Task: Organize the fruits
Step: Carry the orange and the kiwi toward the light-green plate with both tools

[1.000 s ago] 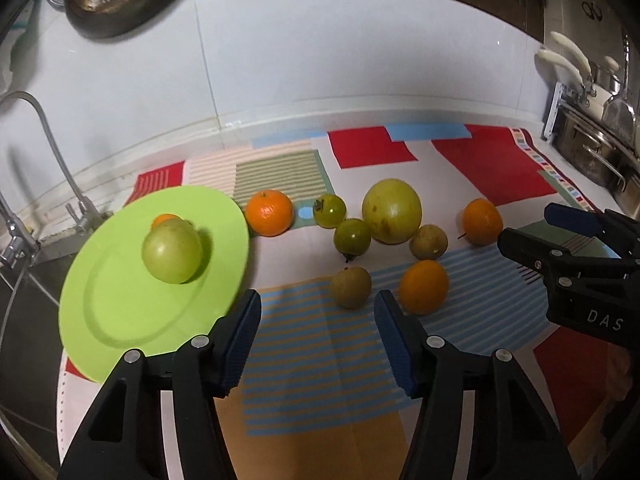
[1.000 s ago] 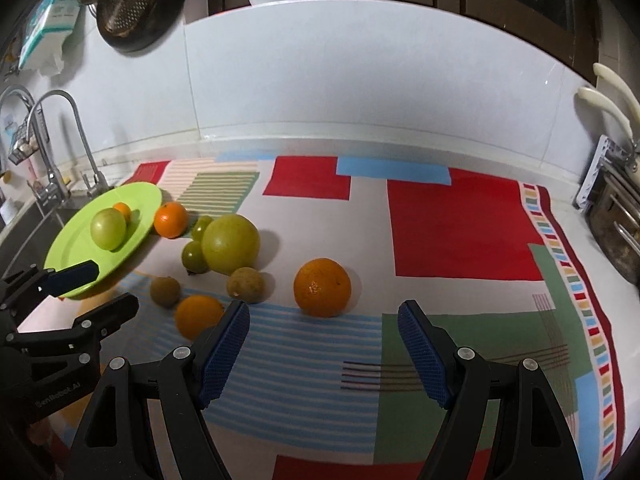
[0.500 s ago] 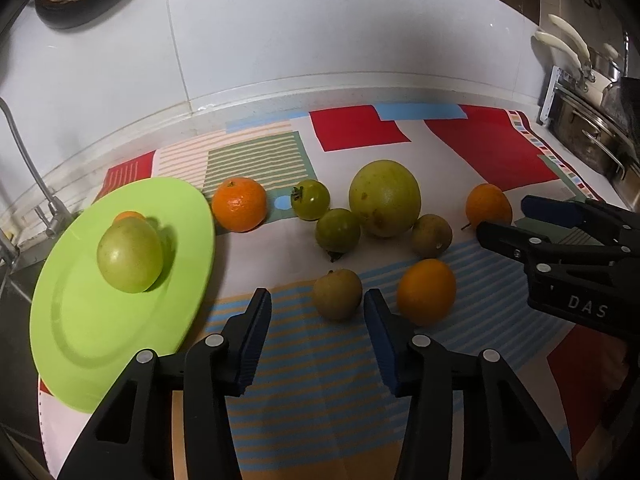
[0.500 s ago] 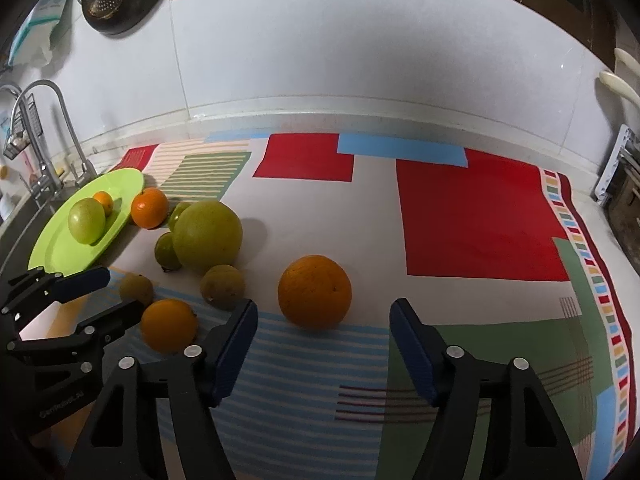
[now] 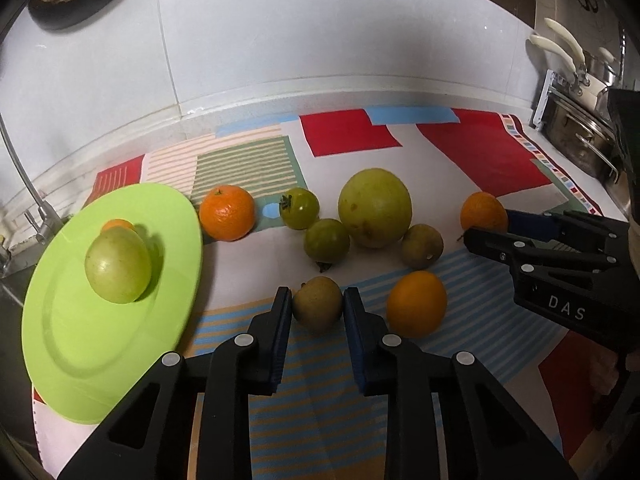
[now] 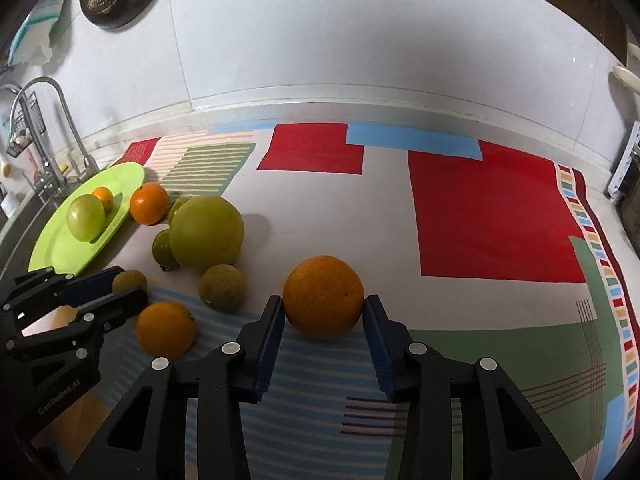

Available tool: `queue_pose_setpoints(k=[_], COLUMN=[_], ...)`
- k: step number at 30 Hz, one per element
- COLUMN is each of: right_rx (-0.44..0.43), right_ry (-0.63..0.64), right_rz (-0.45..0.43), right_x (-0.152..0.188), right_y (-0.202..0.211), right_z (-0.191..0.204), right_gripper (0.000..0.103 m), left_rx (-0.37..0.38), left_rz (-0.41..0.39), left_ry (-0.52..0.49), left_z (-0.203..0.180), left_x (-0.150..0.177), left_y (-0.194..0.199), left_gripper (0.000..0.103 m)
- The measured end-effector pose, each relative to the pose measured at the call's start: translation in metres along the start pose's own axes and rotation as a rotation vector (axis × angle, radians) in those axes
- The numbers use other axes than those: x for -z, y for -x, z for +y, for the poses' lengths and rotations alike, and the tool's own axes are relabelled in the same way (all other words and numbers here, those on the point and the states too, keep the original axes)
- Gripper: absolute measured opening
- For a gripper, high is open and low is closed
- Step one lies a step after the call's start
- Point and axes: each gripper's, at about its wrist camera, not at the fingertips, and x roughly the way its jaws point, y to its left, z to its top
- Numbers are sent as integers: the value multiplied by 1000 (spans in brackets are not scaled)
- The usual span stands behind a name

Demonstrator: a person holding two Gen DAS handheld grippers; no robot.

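Your left gripper (image 5: 316, 312) has its pads closed in against a small brownish-green fruit (image 5: 318, 307) on the striped cloth (image 5: 472, 160) — touching on both sides, so you are grasping it, though it sits on the cloth, not yet lifted. Your right gripper (image 6: 323, 318) brackets the large orange (image 6: 324, 296) the same way, pads touching both flanks.

What the coming move turns on: the green plate (image 5: 60, 356) lies to the left of both fruits, and your left gripper is much the nearer — the plate's rim is just beside it, while the right one must cross the cluster of loose fruit to get there. I'd judge the left hand should go first.

Both fruits are round, with no long axis to speak of; the small one's stem end seems to point up and left. The plate already holds a green apple (image 5: 118, 270) and a small orange (image 5: 117, 224), so aim for its bare near side.
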Motion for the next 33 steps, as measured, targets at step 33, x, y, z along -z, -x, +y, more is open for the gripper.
queue_pose_setpoints(k=[33], right_rx=[-6], right_ry=[31], right_rz=[-199], right_x=[14], right_y=[114], right_z=[52], right_gripper=[41], left_rx=[-10], left_rz=[-179], left_ry=[50], left_z=[16], left_x=[15], left_y=[112], left_gripper=[27])
